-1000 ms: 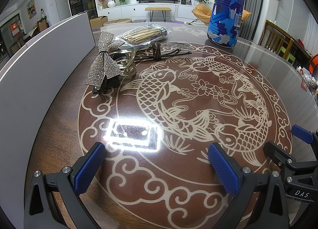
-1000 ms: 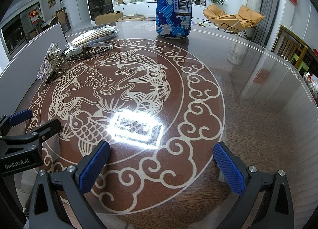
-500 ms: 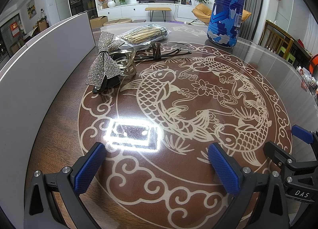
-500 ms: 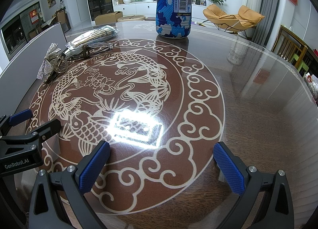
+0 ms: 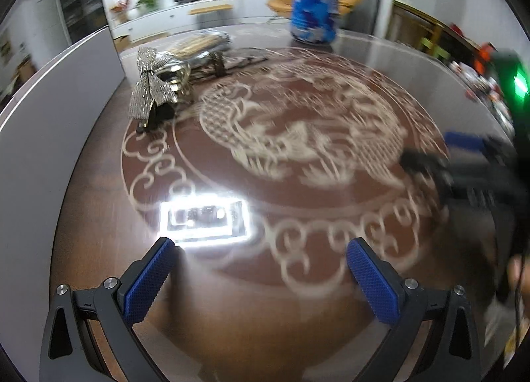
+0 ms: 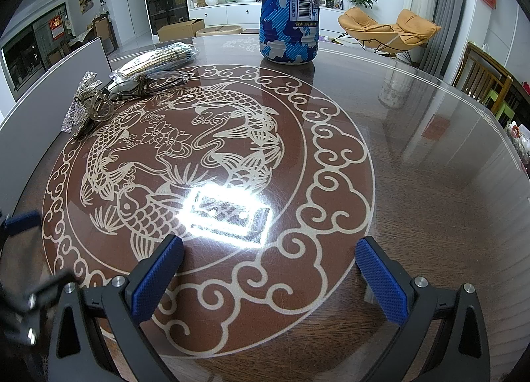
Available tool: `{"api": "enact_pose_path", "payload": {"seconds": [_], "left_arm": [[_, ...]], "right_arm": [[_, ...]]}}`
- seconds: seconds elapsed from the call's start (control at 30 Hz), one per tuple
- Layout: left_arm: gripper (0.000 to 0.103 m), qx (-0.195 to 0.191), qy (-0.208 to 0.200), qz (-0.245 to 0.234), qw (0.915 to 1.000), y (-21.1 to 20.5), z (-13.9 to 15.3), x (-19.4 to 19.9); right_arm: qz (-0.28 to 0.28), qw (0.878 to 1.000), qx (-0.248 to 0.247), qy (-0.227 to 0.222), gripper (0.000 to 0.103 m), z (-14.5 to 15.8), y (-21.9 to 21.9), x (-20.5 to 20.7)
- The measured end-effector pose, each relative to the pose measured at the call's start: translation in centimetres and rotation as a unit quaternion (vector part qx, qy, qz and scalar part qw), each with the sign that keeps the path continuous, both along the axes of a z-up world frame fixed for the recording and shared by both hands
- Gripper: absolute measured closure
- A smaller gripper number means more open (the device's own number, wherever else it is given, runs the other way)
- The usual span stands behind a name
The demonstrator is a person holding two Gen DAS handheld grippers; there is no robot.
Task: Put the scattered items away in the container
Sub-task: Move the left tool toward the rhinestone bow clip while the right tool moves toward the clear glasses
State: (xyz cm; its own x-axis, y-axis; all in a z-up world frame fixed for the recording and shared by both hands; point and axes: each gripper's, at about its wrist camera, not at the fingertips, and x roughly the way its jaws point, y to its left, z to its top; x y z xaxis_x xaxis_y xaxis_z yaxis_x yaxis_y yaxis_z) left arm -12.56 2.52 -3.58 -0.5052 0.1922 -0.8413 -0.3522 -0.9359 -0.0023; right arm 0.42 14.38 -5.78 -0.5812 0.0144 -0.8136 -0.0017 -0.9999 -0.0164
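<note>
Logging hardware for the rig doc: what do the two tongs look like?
Both match: left tongs and right tongs have black angular frames, silver screw heads and blue textured pads. In the left view, the right unit's body shows a green light. No sleeves visible.

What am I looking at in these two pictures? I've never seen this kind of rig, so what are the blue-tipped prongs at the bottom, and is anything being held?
There is no robot here. A person holds a two-finger gripper in each hand, and each gripper carries a wide-angle camera looking along its fingers. One picture is from the left gripper, the other from the right gripper. The blue prongs are their finger pads. Both are open and hold nothing.

Below is a glossy round table with a fish pattern. On it lie a sparkly bow hair clip, a pair of glasses and a clear bag of chopsticks, clustered together, plus a tall blue-and-white bottle standing apart. The left view is blurred.
</note>
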Motion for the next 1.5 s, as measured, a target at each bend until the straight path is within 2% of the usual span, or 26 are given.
{"api": "enact_pose_path", "payload": {"seconds": [0.1, 0.17, 0.27, 0.37, 0.6, 0.77, 0.8, 0.87, 0.9, 1.1, 1.27, 1.37, 1.5], "left_arm": [[0.0, -0.001, -0.003, -0.011, 0.9999, -0.8, 0.1, 0.2], [0.0, -0.003, -0.007, -0.002, 1.0, -1.6, 0.1, -1.0], [0.0, 0.004, -0.01, 0.014, 0.9998, -2.3, 0.5, -4.0], [0.0, 0.011, 0.007, 0.03, 0.9995, -2.6, 1.5, -7.5], [0.0, -0.018, 0.035, 0.063, 0.9972, -1.7, 2.4, -15.3], [0.0, 0.02, -0.004, 0.057, 0.9982, -2.2, 1.2, -18.1], [0.0, 0.037, -0.004, 0.047, 0.9982, -2.4, 1.1, -18.1], [0.02, 0.048, 0.007, 0.036, 0.9982, -2.5, 1.2, -17.7], [0.035, 0.05, 0.013, 0.03, 0.9982, -2.6, 1.3, -17.4], [0.056, 0.037, 0.052, 0.003, 0.998, -2.2, 2.3, -14.4], [0.056, 0.061, 0.054, -0.012, 0.9966, -2.6, 2.4, -9.4], [0.056, 0.061, 0.044, -0.018, 0.997, -3.4, 1.8, -5.9], [0.055, 0.064, 0.03, 0.006, 0.9975, -5.1, 1.3, -3.6]], "right_arm": [[0.0, 1.0, 0.0, 0.0, 0.0, 0.0, 0.0, 0.0], [0.0, 1.0, -0.001, 0.0, 0.0, 0.0, 0.0, 0.0], [0.0, 1.0, -0.001, 0.0, 0.0, 0.0, -0.1, 0.0], [0.0, 1.0, -0.001, 0.0, 0.0, 0.0, -0.1, 0.0], [0.0, 1.0, 0.0, 0.0, 0.0, 0.0, -0.1, 0.0], [0.0, 1.0, 0.0, 0.0, 0.0, 0.1, -0.1, 0.0], [0.0, 1.0, 0.0, 0.0, 0.0, 0.1, -0.1, 0.0], [0.0, 1.0, 0.0, 0.0, 0.0, 0.1, -0.2, 0.0], [0.0, 1.0, 0.0, 0.0, 0.0, 0.1, -0.1, 0.0], [0.0, 1.0, 0.0, 0.0, 0.0, 0.1, -0.1, 0.0], [0.0, 1.0, 0.0, 0.0, 0.0, 0.1, -0.2, 0.0], [0.0, 1.0, -0.001, 0.0, 0.0, 0.1, -0.1, 0.0], [0.0, 1.0, 0.0, 0.0, 0.0, 0.1, -0.1, 0.0]]}}
